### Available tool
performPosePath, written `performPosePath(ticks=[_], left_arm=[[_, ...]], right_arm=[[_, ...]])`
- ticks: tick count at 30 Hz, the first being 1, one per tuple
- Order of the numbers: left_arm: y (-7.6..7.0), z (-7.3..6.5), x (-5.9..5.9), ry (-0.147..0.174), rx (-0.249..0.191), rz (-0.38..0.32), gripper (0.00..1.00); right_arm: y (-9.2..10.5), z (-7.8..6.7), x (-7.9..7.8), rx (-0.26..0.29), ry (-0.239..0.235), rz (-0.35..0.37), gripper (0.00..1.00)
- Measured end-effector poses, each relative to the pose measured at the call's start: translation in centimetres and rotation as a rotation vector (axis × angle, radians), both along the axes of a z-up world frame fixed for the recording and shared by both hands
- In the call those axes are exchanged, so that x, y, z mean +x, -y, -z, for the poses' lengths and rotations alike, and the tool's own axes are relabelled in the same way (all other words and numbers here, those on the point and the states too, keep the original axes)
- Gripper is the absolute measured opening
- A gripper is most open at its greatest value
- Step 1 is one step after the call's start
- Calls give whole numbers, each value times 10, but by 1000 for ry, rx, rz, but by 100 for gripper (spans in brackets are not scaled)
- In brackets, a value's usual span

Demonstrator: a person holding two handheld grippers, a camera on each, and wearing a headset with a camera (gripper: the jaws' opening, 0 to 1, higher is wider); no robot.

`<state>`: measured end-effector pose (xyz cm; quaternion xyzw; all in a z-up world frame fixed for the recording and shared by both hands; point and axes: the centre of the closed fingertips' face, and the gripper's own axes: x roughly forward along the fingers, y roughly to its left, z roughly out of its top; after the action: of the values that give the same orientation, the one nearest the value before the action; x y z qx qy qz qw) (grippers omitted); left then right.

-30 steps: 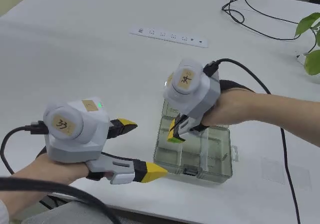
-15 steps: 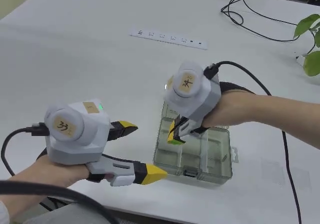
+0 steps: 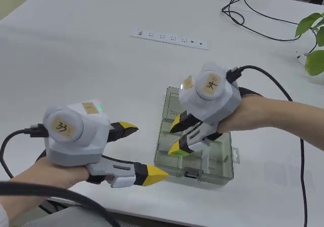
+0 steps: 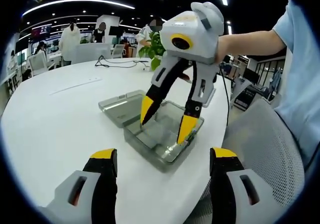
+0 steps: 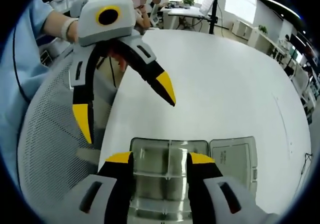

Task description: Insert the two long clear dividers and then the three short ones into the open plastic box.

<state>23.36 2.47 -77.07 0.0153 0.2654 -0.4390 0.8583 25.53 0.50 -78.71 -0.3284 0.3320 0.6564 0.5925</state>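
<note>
Right gripper view: box [image 5: 170,170] just under parted fingers [image 5: 118,183]

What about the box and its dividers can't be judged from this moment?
Head view: the right gripper covers much of the box, so seated dividers cannot be counted.
Right gripper view: its jaws hide both sides of the box.
Left gripper view: clear dividers too faint.

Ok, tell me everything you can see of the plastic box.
The plastic box is shallow, rectangular and greenish-clear, lying flat on the white table near its front edge. Its lid lies open flat beside it. Clear dividers stand inside, making compartments. The right hand-held gripper, jaws open, points its tips into it; contact is unclear.
</note>
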Motion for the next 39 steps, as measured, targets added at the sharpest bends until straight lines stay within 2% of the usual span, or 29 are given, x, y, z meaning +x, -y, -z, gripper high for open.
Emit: performPosePath(ticks=[1,3,5,10,12,17,23,33,39], left_arm=[[0,0,0,0,1,1,76],[1,0,0,0,-1,1,76],[1,-1,0,1,1,2,76],[3,-2,0,5,-1,-1,77],[4,-3,0,7,-2,-1,78],[5,-5,0,10,-3,-4,80],[5,-6,0,11,-1,-6,83],[8,-6,3,16,9,-5,100],[7,-5,4,16,18,1,100]], right_arm=[[-2,-3,0,33,7,-1,51],[0,-4,-1,37,9,8,59],[0,-5,-1,66,25,7,68],[-1,-6,0,119,26,50,94],[1,-5,-2,123,31,49,99],[7,-5,-3,131,28,67,100],[20,-13,3,162,29,124,100],[66,-22,13,167,50,220,99],[91,-25,18,157,64,272,98]])
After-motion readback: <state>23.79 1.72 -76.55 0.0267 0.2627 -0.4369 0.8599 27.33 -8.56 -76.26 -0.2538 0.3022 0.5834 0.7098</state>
